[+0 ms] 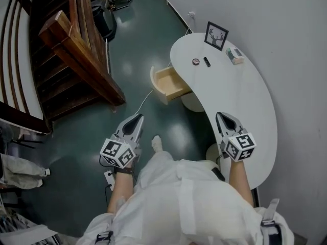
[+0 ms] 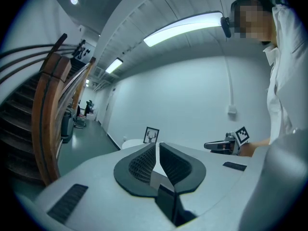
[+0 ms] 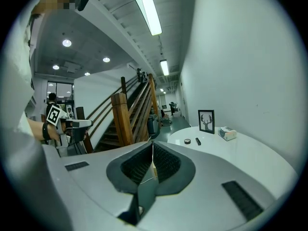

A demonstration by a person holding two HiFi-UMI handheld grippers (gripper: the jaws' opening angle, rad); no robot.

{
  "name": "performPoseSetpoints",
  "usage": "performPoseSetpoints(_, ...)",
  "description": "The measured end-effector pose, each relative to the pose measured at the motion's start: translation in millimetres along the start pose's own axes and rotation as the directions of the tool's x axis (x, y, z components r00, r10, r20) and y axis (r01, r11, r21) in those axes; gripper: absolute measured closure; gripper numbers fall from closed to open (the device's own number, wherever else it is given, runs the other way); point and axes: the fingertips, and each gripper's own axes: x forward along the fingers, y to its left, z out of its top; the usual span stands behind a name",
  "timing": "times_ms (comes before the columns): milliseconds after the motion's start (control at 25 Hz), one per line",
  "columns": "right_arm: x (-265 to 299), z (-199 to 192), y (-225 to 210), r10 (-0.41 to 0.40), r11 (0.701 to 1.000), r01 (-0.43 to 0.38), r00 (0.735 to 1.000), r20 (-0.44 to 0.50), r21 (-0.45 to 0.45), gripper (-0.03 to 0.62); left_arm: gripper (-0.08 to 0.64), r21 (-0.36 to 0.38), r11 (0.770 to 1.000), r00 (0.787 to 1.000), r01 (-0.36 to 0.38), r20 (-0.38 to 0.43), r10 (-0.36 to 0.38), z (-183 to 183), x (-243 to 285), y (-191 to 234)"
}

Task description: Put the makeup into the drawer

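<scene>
White kidney-shaped tabletop (image 1: 245, 98) holds a small round compact (image 1: 195, 62) and short black tube (image 1: 206, 62) well ahead of the right gripper (image 1: 220, 116), nearer than the left gripper (image 1: 138, 118); both clenched empty.

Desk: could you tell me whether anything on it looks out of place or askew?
Nothing stands out. The frame stands upright; the compact, stick and box lie apart; the drawer is open.

Makeup (image 1: 206, 62) on table (image 1: 255, 101), before picture frame (image 1: 216, 35)
</scene>
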Motion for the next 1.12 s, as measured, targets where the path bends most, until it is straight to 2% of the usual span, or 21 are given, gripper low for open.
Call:
performPoseSetpoints(280, 52.9, 2.6, -6.7, 0.008, 1.000, -0.009, 1.000, -0.027, -0.009, 0.581, 0.523, -0.015, 1.000, 1.000, 0.011, 0.002, -0.011, 0.9, 29.1, 44.9)
performPoseSetpoints(440, 101.6, 14.1, -8.0, 0.027, 1.000, -0.027, 0.999, -0.029, -0.013, 0.581, 0.523, -0.025, 0.999, 1.000, 0.024, -0.011, -0.025, 5.6, 57.2, 88.0)
performPoseSetpoints(600, 159.9, 32.8, -20.9, 0.012, 1.000, -0.013, 0.999, -0.035, -0.019, 0.580, 0.523, -0.027, 0.998, 0.999, 0.050, -0.017, -0.050, 20.7, 95.8, 135.8)
performPoseSetpoints(920, 254.7, 55.8, -51.2, -0.056, 0.998, 0.055, 0.996, -0.076, -0.013, 0.567, 0.523, -0.012, 0.987, 0.987, 0.159, -0.036, -0.159, 53.6, 176.3, 211.8)
performPoseSetpoints(1120, 293.9, 52.2, -59.7, -0.112, 0.994, 0.112, 0.987, -0.111, -0.006, 0.541, 0.523, -0.008, 0.970, 0.968, 0.241, -0.066, -0.241, 54.4, 209.7, 239.9)
